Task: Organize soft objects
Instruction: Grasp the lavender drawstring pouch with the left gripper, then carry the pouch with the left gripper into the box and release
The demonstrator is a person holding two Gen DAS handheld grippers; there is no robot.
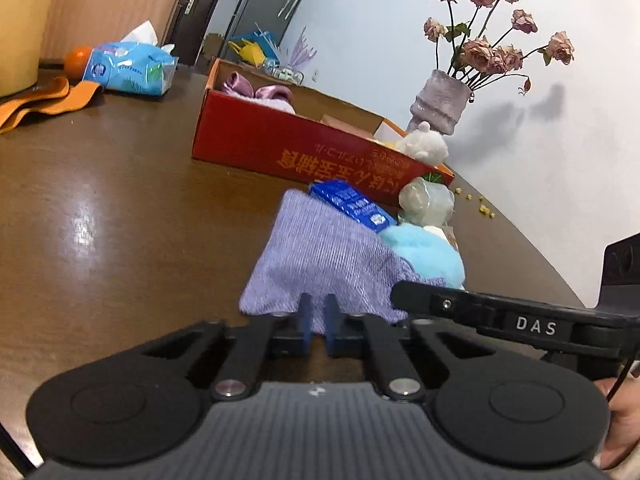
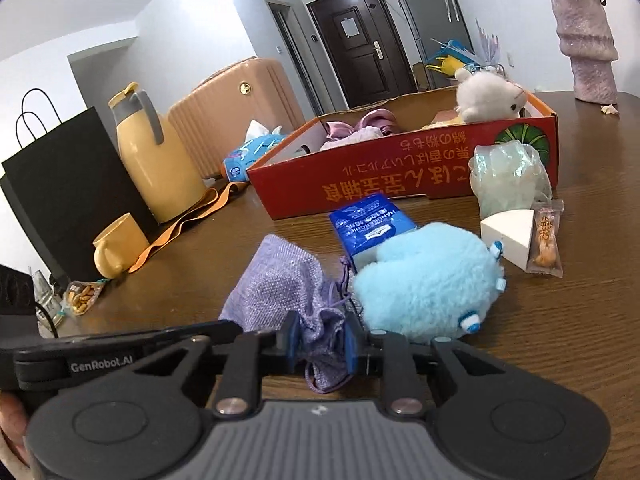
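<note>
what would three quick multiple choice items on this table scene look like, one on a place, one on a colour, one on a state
1. Where is the white plush toy?
A. inside the red cardboard box
B. on the floor
C. on top of the yellow jug

2. What colour is the fluffy toy beside the drawstring pouch?
A. green
B. light blue
C. black

3. How does the right gripper stand?
A. wide open over bare table
C. out of view
B. closed on the gathered end of the pouch

Answers: 1 A, the white plush sits above the box wall at its far end. 2 B, its fur is pale blue. 3 B, the blue pads press the bunched lilac fabric from both sides.
</note>
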